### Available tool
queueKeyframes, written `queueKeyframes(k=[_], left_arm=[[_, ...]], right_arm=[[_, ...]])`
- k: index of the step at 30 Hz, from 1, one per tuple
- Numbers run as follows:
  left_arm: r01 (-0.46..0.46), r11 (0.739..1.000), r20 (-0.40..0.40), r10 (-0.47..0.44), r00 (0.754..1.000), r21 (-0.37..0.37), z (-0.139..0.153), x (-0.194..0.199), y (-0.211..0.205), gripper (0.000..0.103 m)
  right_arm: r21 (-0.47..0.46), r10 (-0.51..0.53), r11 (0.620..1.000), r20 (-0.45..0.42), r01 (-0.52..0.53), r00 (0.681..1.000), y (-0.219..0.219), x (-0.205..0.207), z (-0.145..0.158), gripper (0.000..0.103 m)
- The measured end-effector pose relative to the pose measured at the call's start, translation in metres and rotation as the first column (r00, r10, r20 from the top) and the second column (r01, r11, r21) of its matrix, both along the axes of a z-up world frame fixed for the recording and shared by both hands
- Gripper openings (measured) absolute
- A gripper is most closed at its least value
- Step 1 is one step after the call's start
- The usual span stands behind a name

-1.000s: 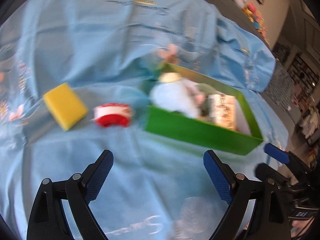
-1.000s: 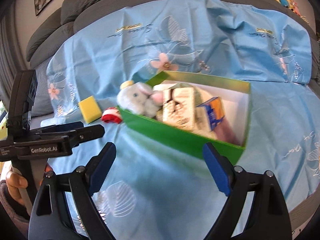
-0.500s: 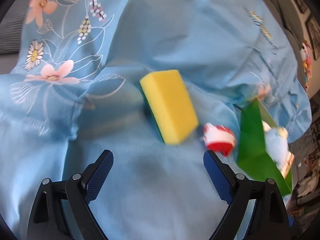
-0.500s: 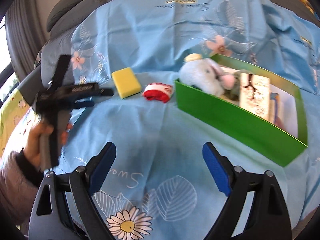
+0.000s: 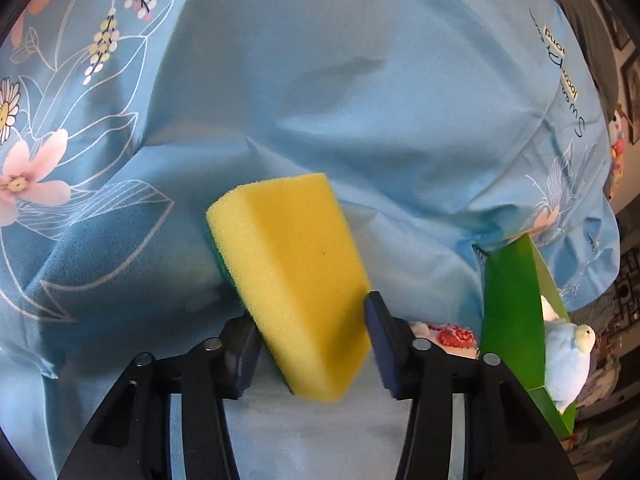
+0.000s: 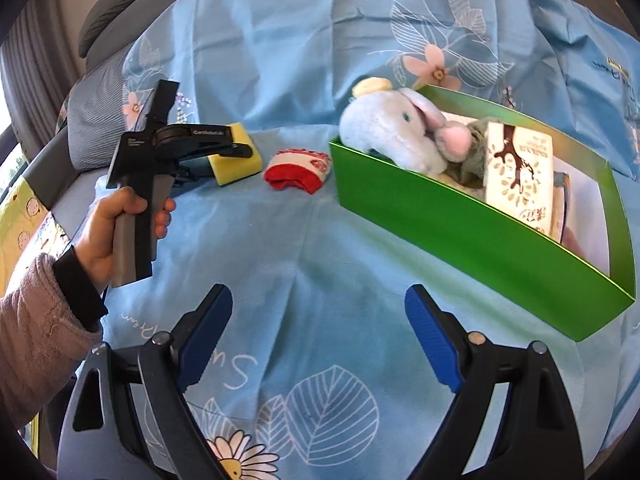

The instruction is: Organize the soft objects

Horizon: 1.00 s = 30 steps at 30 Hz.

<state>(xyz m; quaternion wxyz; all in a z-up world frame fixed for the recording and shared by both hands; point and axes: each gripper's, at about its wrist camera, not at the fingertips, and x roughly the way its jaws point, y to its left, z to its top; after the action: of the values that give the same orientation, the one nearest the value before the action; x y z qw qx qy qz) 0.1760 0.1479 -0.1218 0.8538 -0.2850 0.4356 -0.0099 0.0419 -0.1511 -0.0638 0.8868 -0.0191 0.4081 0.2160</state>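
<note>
Two views, read from left to right. In the right wrist view, far left: a sleeve (image 6: 36, 344) and a hand (image 6: 116, 224) wrapped round the grey handle of the left gripper (image 6: 236, 146), reaching toward a yellow sponge (image 6: 236, 160) on the blue sheet (image 6: 300, 240). Just right of the sponge, apart from it, a rolled red and white sock (image 6: 298, 168). Further right, a green box (image 6: 480, 240) lying on the sheet, holding a pale blue plush toy (image 6: 396, 132) at its near left end, then something grey-green, then a white printed carton (image 6: 520, 176). Along the bottom of that view, the right gripper (image 6: 320, 344), its fingers (image 6: 432, 344) spread wide over bare sheet, nothing between them.

In the left wrist view, upper left: pink and white flowers printed on the sheet (image 5: 360, 100). At the centre, the sponge (image 5: 292, 276), tilted, green scouring layer underneath, sitting between the fingers (image 5: 380, 344) of the left gripper (image 5: 308, 344). Closing in on it, right pad against the yellow foam, left pad at the sponge's lower edge, contact there hard to tell. At lower right, behind the right finger, the sock (image 5: 452, 336), then the box (image 5: 512, 312) and the plush toy (image 5: 568, 364) at the frame edge.
</note>
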Motion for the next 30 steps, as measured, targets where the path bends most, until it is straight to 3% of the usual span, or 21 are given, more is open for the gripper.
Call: queueKeyframes(k=[5,8,14,18,21,23,24,25,30], left_arm=[[0.069,0.997,0.048,-0.070,0.996,0.026,0.026,-0.030,-0.010,0.033],[0.163,0.986,0.081,-0.166,0.983,0.041,0.045,-0.064,-0.029,0.033],[0.398,0.916,0.046,-0.400,0.915,0.045,0.055,-0.118,-0.095,0.033],[0.471,0.880,0.032,-0.470,0.882,-0.060,0.051,-0.141,-0.123,0.033],[0.501,0.865,0.036,-0.500,0.865,-0.038,0.057,-0.157,-0.136,0.033],[0.489,0.872,0.015,-0.489,0.872,-0.021,0.061,-0.161,-0.137,0.047],[0.459,0.888,-0.004,-0.459,0.888,0.012,0.061,-0.165,-0.134,0.074],[0.434,0.900,-0.012,-0.434,0.901,0.043,0.062,-0.167,-0.130,0.086],[0.337,0.936,-0.009,-0.338,0.941,0.105,0.063,-0.177,-0.099,0.087]], right_arm=[[0.012,-0.012,1.000,-0.003,0.012,1.000,-0.004,0.000,0.000,0.088],[0.010,0.003,1.000,0.003,-0.003,1.000,-0.004,-0.003,0.004,0.088],[0.014,0.044,0.999,-0.020,-0.043,0.999,-0.007,-0.018,0.003,0.088],[0.007,0.028,1.000,-0.041,-0.028,0.999,-0.017,-0.031,-0.002,0.088],[0.006,0.024,1.000,-0.049,-0.024,0.999,-0.027,-0.041,-0.004,0.089],[-0.009,0.023,1.000,-0.049,-0.024,0.999,-0.033,-0.046,-0.005,0.089],[-0.013,0.021,1.000,-0.053,-0.022,0.998,-0.036,-0.048,-0.007,0.089],[-0.012,0.018,1.000,-0.057,-0.019,0.998,-0.038,-0.049,-0.008,0.089],[0.024,0.032,0.999,-0.079,-0.030,0.996,-0.039,-0.052,-0.016,0.089]])
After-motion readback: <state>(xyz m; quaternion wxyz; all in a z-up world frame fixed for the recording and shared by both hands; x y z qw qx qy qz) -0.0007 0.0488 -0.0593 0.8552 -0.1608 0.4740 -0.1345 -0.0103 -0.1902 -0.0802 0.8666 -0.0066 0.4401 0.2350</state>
